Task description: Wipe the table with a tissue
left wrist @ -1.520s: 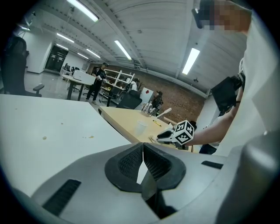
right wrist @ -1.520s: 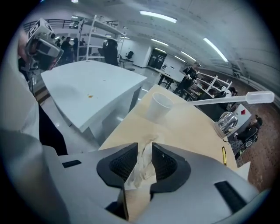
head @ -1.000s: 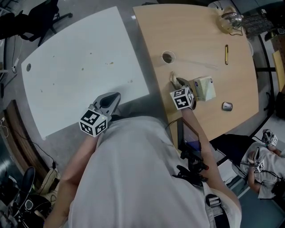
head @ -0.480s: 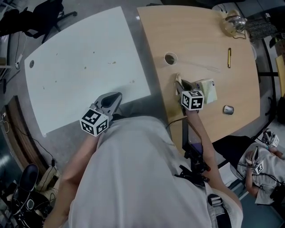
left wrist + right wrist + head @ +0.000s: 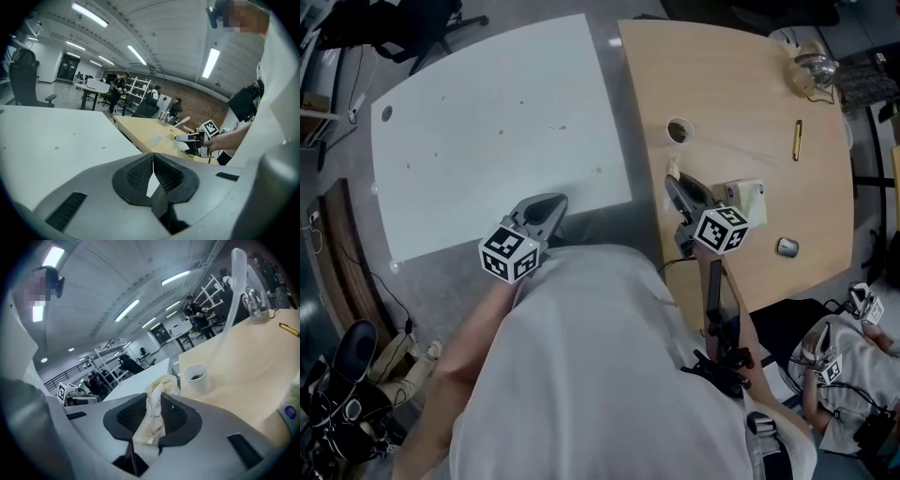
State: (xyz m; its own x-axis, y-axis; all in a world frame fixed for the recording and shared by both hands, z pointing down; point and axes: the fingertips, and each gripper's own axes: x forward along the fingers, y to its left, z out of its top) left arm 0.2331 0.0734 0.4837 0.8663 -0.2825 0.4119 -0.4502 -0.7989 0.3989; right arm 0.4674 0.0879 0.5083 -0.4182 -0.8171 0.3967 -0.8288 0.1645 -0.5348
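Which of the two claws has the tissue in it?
The right gripper: its jaws are shut on the crumpled tissue, over the wooden table. The left gripper has its jaws shut on nothing.

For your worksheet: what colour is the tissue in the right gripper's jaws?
The tissue is off-white with brownish stains; the right gripper view shows it best.

Box (image 5: 751, 196) partly behind right hand-held gripper (image 5: 675, 184)

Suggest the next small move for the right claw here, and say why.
Probably swing the right claw left and lower its crumpled off-white tissue onto the white rectangular table: the claw is shut on the tissue above the light wooden table, and brown specks dot that white tabletop.
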